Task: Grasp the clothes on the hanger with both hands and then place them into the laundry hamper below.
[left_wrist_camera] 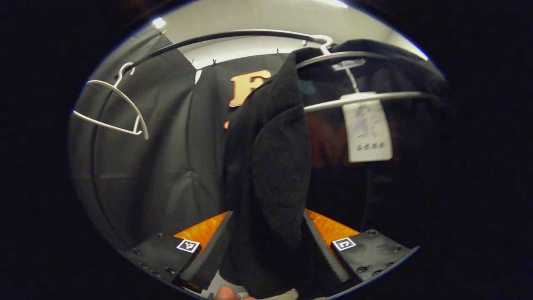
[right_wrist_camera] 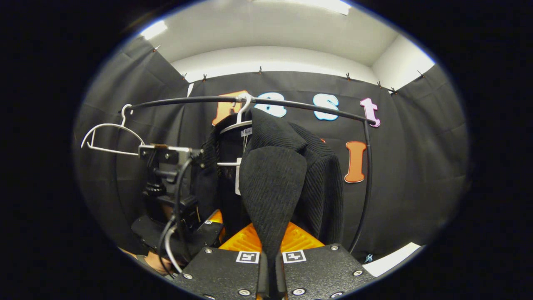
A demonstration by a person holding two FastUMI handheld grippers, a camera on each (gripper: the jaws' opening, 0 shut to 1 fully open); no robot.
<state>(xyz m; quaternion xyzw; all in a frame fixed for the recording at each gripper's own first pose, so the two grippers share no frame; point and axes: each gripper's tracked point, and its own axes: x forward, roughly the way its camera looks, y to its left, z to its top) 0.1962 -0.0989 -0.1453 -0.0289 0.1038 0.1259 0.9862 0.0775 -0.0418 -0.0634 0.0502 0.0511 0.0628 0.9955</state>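
A black knitted garment hangs on a white hanger from the black rail; a white tag dangles inside it. In the left gripper view, my left gripper stands open, its two fingers spread wide with a thick fold of the garment between them. In the right gripper view, the garment hangs at the centre and my right gripper is shut on a hanging fold of it. The left gripper shows there at the garment's left side.
An empty white hanger hangs at the rail's left end. The rail's post runs down on the right. A hand shows under the left gripper. A white strip lies low on the right.
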